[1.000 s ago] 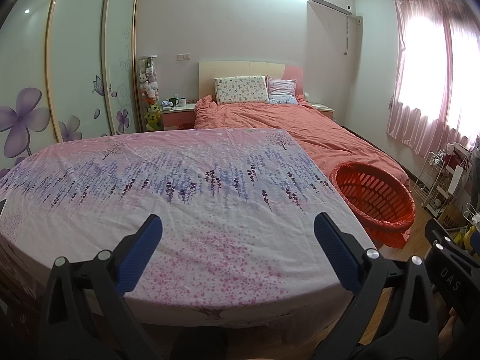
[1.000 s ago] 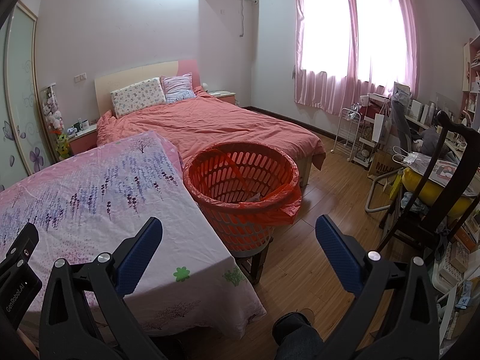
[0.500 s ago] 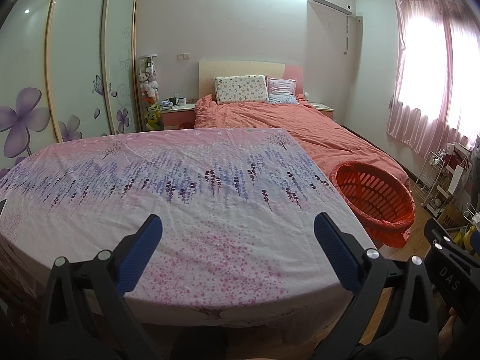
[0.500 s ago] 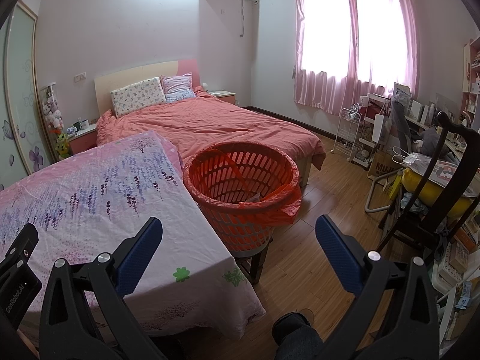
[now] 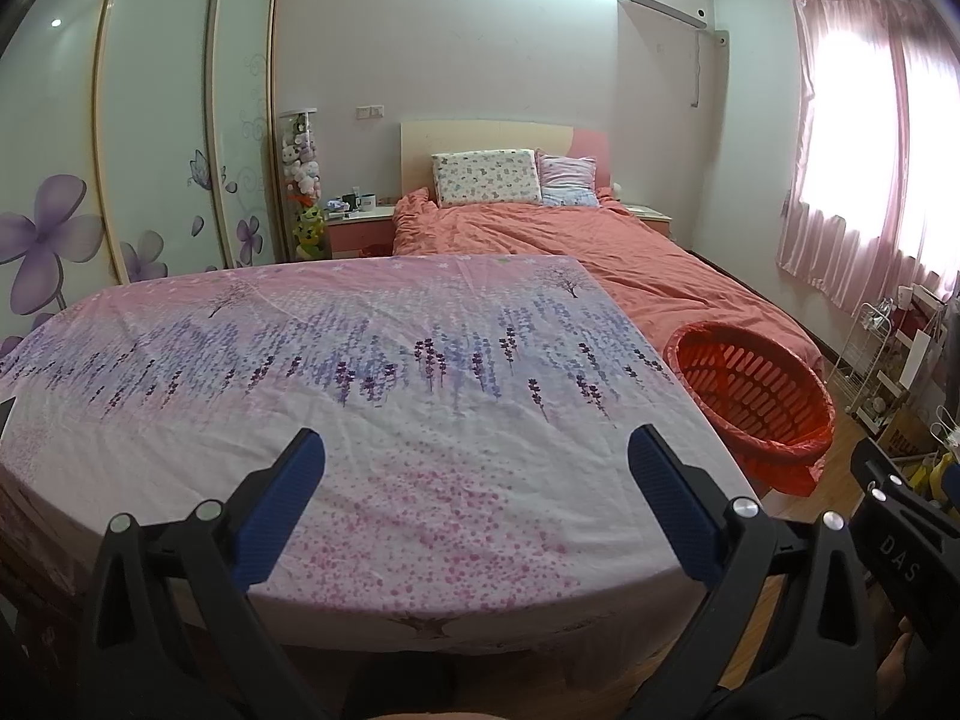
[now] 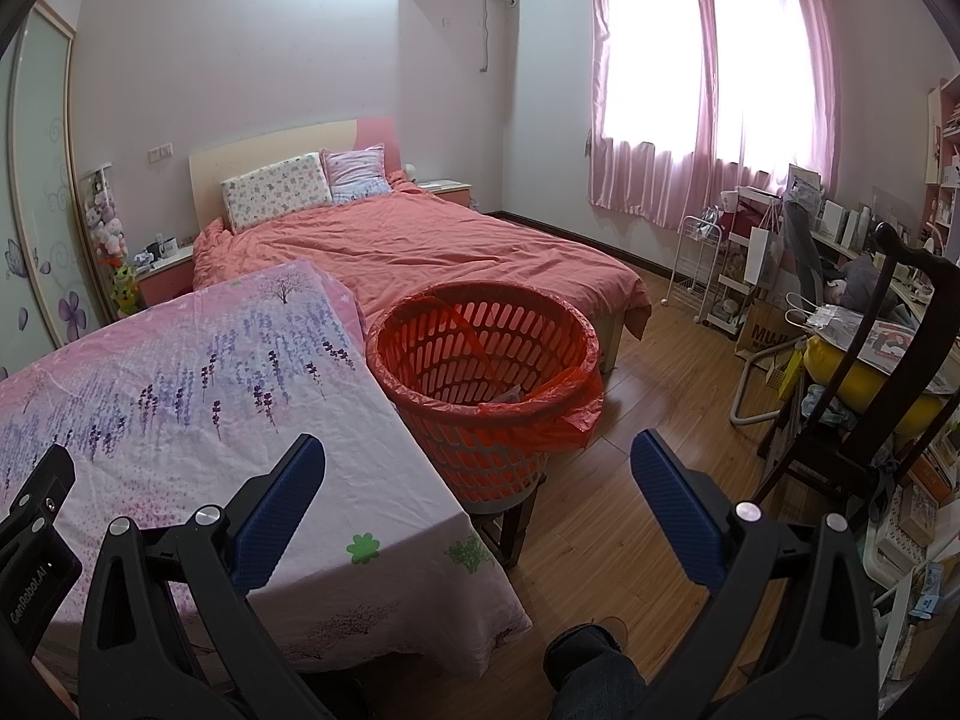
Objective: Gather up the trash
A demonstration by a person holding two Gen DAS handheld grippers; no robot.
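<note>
An orange slatted basket (image 6: 480, 384) lined with an orange bag stands on a low stool right of the table; a pale scrap lies inside it. It also shows in the left wrist view (image 5: 750, 396). The table (image 5: 372, 384) is covered with a pink and purple flowered cloth, and I see no trash on it. My left gripper (image 5: 474, 492) is open and empty over the table's near edge. My right gripper (image 6: 474, 492) is open and empty, near the table's right corner, short of the basket.
A bed with a salmon cover (image 6: 420, 246) lies behind the table. A wardrobe with flower doors (image 5: 138, 138) stands at left. A dark chair (image 6: 870, 372), a white cart (image 6: 702, 264) and cluttered shelves fill the right side. Wooden floor (image 6: 630, 480) lies between.
</note>
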